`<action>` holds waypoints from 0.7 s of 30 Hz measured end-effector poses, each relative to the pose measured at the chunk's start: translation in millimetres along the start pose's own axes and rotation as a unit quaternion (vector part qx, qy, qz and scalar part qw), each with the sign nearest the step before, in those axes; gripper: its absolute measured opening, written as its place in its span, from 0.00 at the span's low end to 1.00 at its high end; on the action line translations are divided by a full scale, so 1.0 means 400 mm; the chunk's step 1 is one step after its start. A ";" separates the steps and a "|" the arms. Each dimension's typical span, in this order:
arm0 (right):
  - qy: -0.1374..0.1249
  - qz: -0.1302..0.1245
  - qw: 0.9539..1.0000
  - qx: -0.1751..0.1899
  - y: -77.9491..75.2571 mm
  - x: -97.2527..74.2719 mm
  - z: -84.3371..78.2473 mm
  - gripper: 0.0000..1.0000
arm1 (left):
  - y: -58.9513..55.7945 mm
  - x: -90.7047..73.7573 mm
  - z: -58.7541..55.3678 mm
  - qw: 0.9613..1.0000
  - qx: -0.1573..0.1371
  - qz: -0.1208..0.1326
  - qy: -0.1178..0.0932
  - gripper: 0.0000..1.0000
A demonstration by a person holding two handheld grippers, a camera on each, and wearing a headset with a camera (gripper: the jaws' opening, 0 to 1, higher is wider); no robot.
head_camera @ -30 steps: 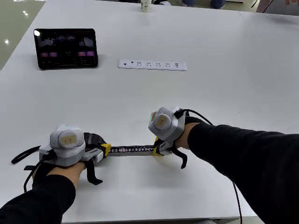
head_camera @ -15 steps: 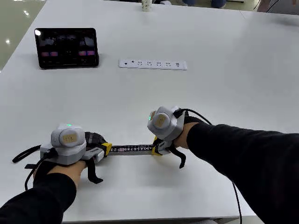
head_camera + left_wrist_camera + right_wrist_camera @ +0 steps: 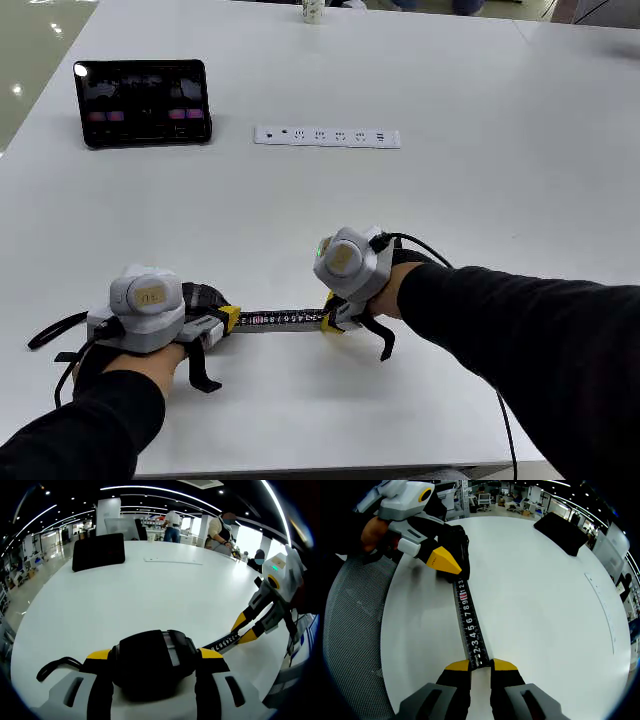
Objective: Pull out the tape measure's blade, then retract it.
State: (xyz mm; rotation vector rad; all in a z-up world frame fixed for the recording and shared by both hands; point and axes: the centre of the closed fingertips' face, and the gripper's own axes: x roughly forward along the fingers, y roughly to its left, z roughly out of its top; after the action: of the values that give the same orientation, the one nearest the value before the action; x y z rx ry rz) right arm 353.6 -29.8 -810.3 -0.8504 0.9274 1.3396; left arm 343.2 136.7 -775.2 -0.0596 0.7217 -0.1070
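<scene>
Case (image 3: pixel 200 298) at lower left of head view, clamped in my left gripper (image 3: pixel 154 656) to anchor it. Blade (image 3: pixel 470 630) lies flat on the table (image 3: pixel 420 200), a short length out. My right gripper (image 3: pixel 480 666) pinches its tip, jaws narrow, probably so the spring can't snatch it back.

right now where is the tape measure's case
Head view: the case sits lower left near the table's front edge, clamped in the left gripper, its blade running right to the right gripper.
</scene>
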 end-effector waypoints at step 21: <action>-0.005 0.000 1.000 0.001 0.001 0.006 0.013 0.11 | 0.007 0.012 0.000 1.000 0.000 -0.001 -0.002 0.61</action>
State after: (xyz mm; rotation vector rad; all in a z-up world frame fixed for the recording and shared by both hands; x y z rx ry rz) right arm 353.4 -23.8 -810.4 -0.8420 0.9216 1.3423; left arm 347.1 139.0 -778.7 -0.0596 0.7176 -0.1081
